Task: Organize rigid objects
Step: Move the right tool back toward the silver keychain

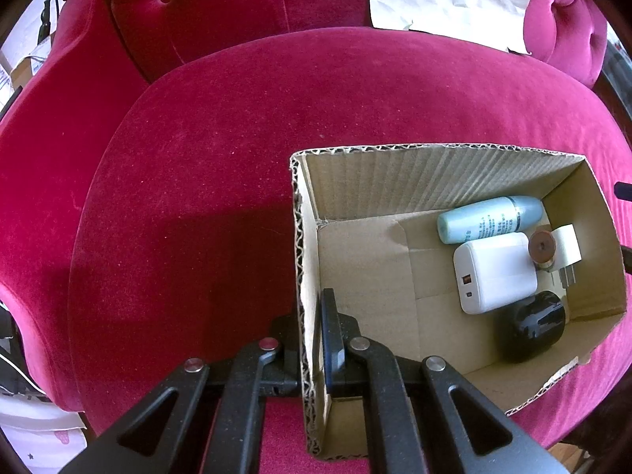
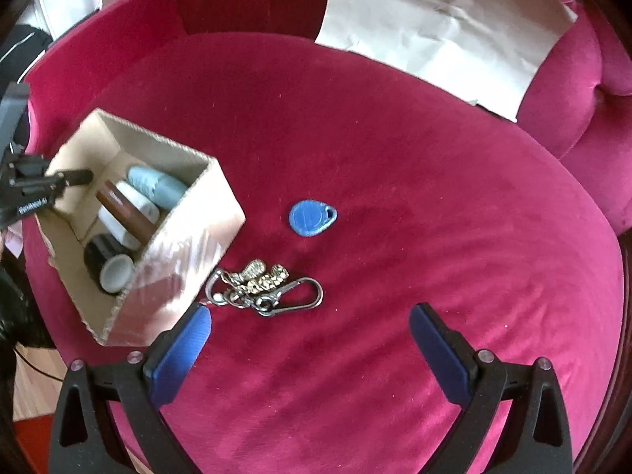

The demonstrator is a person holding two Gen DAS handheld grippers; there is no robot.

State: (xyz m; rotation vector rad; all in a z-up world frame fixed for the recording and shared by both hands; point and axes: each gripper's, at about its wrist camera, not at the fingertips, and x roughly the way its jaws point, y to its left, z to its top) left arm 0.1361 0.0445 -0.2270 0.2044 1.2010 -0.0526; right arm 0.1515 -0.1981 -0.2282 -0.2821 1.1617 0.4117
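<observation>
I have the left gripper (image 1: pixel 316 339) pinched on the near-left wall of the open brown corrugated cardboard box (image 1: pixel 434 170), one pad inside and one outside, steadying it on the crimson velvet seat cushion (image 2: pixel 395 158).

The right gripper (image 2: pixel 310 335) hangs over the cushion with its blue-padded fingers (image 2: pixel 185 347) spread wide and nothing between them.

Contents of the box, as seen from the left wrist: a pale blue cylindrical bottle (image 1: pixel 489 219) lying on its side, a white rectangular charger block (image 1: pixel 493 272), a brown round-capped item (image 1: pixel 542 247) I cannot identify, and a glossy black rounded object (image 1: pixel 531 326).

Two items are still outside the box: a bunch of metal keyrings with a carabiner clip (image 2: pixel 264 288) and a blue teardrop-shaped plastic key fob (image 2: pixel 312 217).

The relation that matters: the keyring bunch lies just ahead of the right gripper, toward its left finger, close beside the box's outer wall. Its long axis runs across the view, roughly in line with the gap between the fingers. The fob lies farther ahead, apart from the bunch. The right hand is plainly the nearer one.

In my judgement, the next pick is the keyring bunch. The box wall crowds the left finger; to the right the cushion is open. A creased sheet of pale paper (image 2: pixel 434 27) lies at the back, well apart.
</observation>
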